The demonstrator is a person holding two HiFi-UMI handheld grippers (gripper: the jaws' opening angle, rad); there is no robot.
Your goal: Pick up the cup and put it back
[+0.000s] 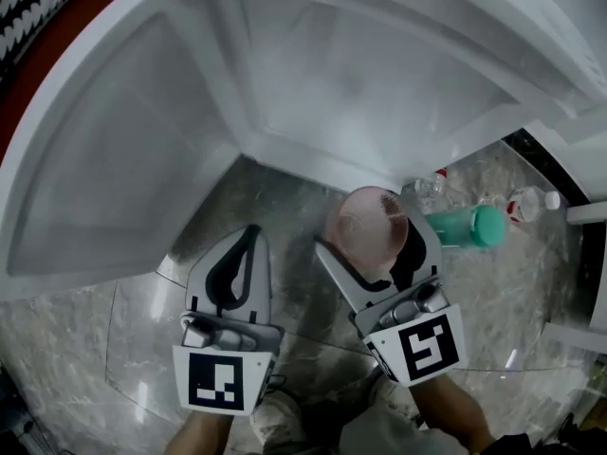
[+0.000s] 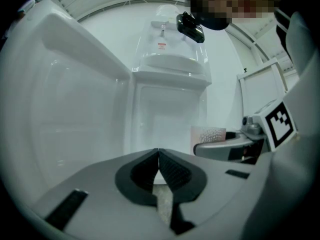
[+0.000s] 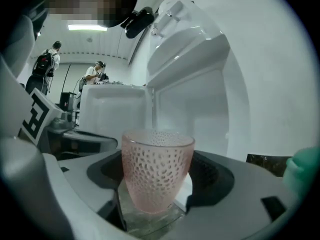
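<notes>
A pink dimpled glass cup (image 3: 156, 171) stands upright between the jaws of my right gripper (image 3: 157, 181), which is shut on its sides. From the head view the cup (image 1: 368, 218) shows from above, held in the right gripper (image 1: 370, 237) just in front of the white appliance (image 1: 313, 83). I cannot tell whether its base touches the marble floor. My left gripper (image 1: 250, 233) is beside it on the left, shut with nothing in it. Its pads meet in the left gripper view (image 2: 159, 153), where the cup (image 2: 208, 133) appears to the right.
The white appliance's open door (image 1: 104, 150) spreads out at the left. A teal bottle (image 1: 465, 226) and two clear plastic bottles (image 1: 429, 186) (image 1: 526, 202) lie on the marble floor (image 1: 142, 330) right of the cup. People stand far off (image 3: 45, 64).
</notes>
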